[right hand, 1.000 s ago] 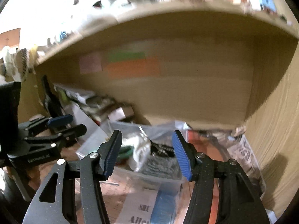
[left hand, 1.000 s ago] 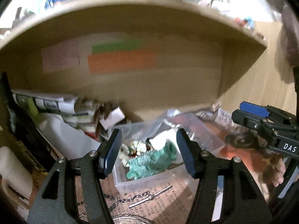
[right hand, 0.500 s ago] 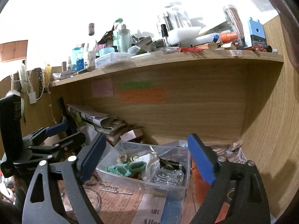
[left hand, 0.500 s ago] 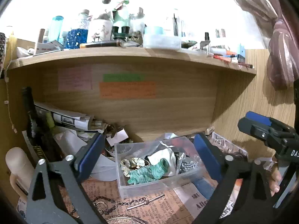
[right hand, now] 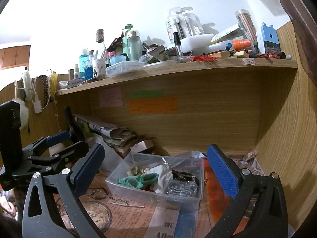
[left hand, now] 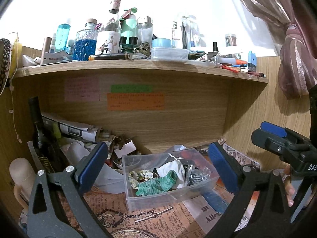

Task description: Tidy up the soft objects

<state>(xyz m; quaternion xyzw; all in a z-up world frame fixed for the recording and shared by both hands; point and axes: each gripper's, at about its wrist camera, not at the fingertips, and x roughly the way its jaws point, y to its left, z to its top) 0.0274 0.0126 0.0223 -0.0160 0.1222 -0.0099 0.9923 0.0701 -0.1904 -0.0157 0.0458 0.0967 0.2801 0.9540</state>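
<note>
Spreading wider than a second ago, the left gripper [left hand: 158, 168] and right gripper [right hand: 155, 166] both hang empty, pulled back from the clear plastic bin [left hand: 150, 198], where the crumpled green sock [left hand: 158, 184] lies inside.

— What's around, from where I'm steering?

— I see a wooden shelf [left hand: 138, 65] crowded with bottles, one part-filled with blue liquid [left hand: 84, 46]. Under it, pink [left hand: 82, 89], green [left hand: 131, 88] and orange [left hand: 135, 101] notes stick to the back panel.

— Lower down?

— I make out rolled newspapers [left hand: 79, 131] at the left, a dark bottle [left hand: 42, 138] leaning beside them, and printed paper [left hand: 118, 216] covering the desk.
</note>
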